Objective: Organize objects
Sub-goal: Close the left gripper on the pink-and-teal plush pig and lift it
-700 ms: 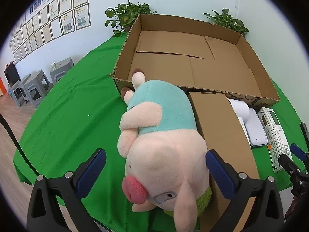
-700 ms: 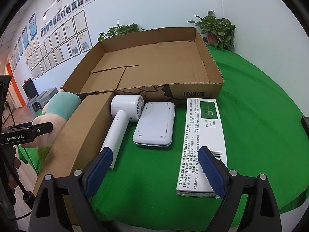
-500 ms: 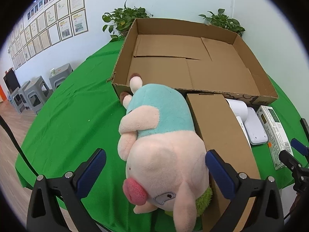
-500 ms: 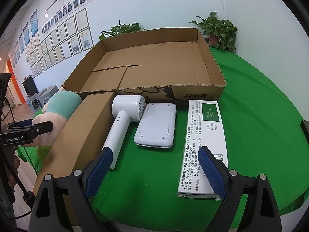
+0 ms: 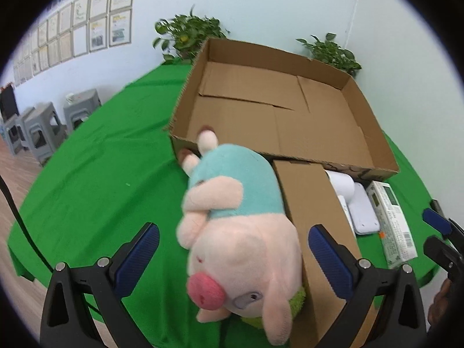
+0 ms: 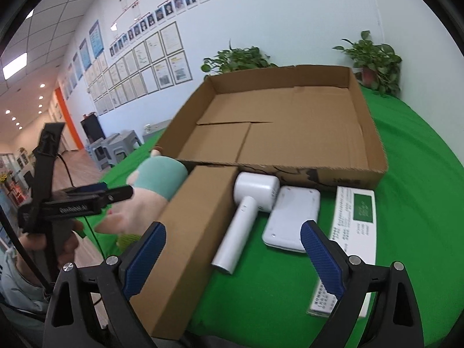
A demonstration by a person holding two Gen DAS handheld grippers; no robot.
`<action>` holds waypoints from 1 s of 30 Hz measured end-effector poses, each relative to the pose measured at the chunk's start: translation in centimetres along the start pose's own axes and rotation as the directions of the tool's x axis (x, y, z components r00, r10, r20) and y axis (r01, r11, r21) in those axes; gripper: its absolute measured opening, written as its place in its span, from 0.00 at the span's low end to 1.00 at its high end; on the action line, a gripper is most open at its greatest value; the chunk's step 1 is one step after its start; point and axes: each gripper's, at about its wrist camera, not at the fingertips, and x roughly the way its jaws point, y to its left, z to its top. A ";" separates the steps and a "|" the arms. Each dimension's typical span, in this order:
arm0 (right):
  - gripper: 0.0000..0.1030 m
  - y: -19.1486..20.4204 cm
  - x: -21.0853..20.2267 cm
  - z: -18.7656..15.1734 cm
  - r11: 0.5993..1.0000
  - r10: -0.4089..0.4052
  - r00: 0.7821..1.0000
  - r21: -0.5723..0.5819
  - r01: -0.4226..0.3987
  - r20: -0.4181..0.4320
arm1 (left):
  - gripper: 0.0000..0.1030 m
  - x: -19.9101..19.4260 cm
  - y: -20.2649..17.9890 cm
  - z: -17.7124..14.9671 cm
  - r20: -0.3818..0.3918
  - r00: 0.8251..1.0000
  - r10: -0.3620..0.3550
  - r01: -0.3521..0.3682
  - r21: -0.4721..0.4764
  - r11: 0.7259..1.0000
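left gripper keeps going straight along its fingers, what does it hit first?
Most likely the plush pig: it lies on the green table squarely between the open left gripper fingers, its head nearest. Depth is uncertain.

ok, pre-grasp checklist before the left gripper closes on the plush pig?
1. Left gripper open: ok, jaws wide, pads clear of the toy.
2. Plush pig between the jaws: ok, its head sits in the gap, nearer the right-hand pad.
3. Clearance from the closed brown box: not ok, the pig lies right against it and the right-hand finger hangs over the box.
4. Open cardboard tray free to receive: ok, nothing inside.
5. Right gripper out of the way: ok, open, holding nothing, over the white hair dryer.
6. Pig's feet clear of the tray wall: cannot tell.
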 end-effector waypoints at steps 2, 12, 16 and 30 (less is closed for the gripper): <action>0.92 0.7 0.3 0.5 1.000 0.022 1.000 -0.002 -0.022 -0.008 | 0.99 0.3 0.0 -0.4 -0.010 1.000 -0.019 0.019 0.001 1.000; 0.92 3.2 3.0 0.5 0.999 0.029 0.997 -0.015 -0.030 -0.078 | 1.00 2.6 1.3 -1.9 -0.054 0.997 -0.055 0.052 -0.064 0.997; 0.92 3.2 3.6 0.3 1.000 0.029 0.995 -0.010 -0.030 -0.095 | 1.00 2.8 1.1 -1.9 -0.049 0.997 -0.057 0.054 -0.058 0.997; 0.92 3.6 4.4 0.1 1.000 0.024 0.991 -0.008 -0.025 -0.129 | 0.91 4.6 1.7 -2.3 -0.130 0.978 -0.161 0.150 -0.090 0.985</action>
